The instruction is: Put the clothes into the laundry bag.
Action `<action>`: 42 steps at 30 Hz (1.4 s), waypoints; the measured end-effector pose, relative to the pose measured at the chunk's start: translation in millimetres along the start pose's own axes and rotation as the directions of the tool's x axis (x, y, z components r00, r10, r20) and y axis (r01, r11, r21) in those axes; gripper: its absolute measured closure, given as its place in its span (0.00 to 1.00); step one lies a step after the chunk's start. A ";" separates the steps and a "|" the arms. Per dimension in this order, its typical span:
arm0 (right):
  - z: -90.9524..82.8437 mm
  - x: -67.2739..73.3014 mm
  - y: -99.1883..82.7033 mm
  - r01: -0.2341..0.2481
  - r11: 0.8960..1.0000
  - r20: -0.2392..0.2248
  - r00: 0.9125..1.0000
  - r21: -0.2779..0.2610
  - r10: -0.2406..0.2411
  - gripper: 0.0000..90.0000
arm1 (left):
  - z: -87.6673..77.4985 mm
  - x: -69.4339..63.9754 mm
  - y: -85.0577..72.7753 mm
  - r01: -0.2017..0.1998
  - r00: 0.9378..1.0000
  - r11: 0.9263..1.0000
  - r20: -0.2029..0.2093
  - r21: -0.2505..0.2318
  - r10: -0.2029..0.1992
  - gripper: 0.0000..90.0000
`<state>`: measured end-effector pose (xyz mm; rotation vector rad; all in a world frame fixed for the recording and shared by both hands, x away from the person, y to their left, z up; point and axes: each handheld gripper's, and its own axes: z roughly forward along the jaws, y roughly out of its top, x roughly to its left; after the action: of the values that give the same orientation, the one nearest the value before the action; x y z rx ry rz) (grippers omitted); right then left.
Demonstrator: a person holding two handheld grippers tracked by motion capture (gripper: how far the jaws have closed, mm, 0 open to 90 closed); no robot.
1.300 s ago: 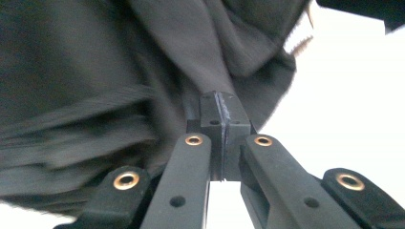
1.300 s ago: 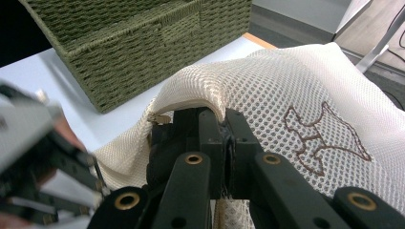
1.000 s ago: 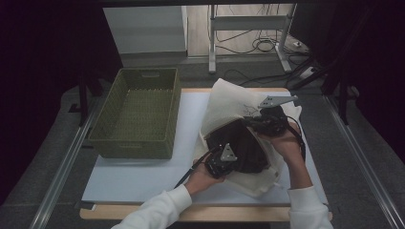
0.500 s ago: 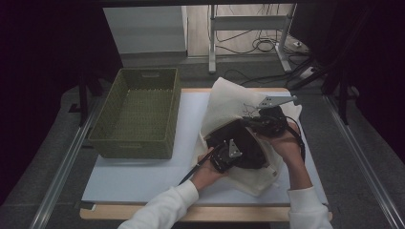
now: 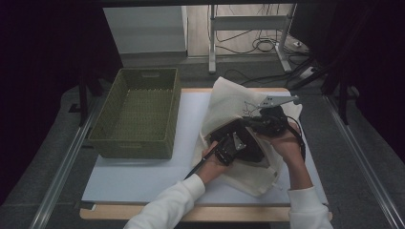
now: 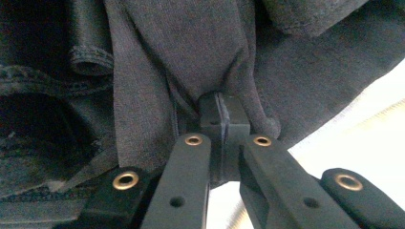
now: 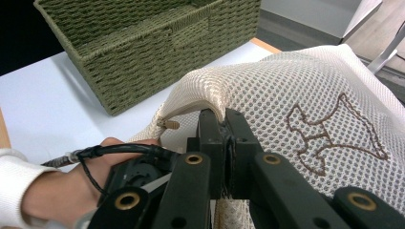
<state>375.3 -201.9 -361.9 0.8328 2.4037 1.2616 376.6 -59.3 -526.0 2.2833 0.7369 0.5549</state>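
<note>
The left gripper [image 6: 223, 119] had its jaws clamped on a fold of dark cloth [image 6: 191, 52] inside the mesh bag [image 5: 234, 102]. The right gripper [image 7: 223, 125] pinched the bag's rim. The bag lay on the table [image 5: 143, 176], beside the woven basket [image 5: 136, 112].

High view looks forward and down over the surface [image 5: 143, 176]; both tool-mounted views sit close, sharing the mesh bag [image 7: 305, 90].

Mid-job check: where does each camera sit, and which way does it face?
High view: above the person's side, facing forward and down on table, basket, mesh bag; both forearms show.
Left gripper view: on left gripper, facing dark cloth; shut jaws show.
Right gripper view: on right gripper, pinching the bag's edge, facing the basket; left hand shows.
Shared: basket, bag.
</note>
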 end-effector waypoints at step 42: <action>0.3 -4.5 -2.5 -0.021 1.000 0.003 1.000 -0.011 0.022 0.97 | 8.7 -3.5 10.7 0.039 0.993 0.999 0.107 0.016 -0.041 1.00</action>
<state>378.1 -205.6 -364.1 0.8594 2.3895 1.2785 382.6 -72.2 -525.0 2.2862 0.7340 0.4067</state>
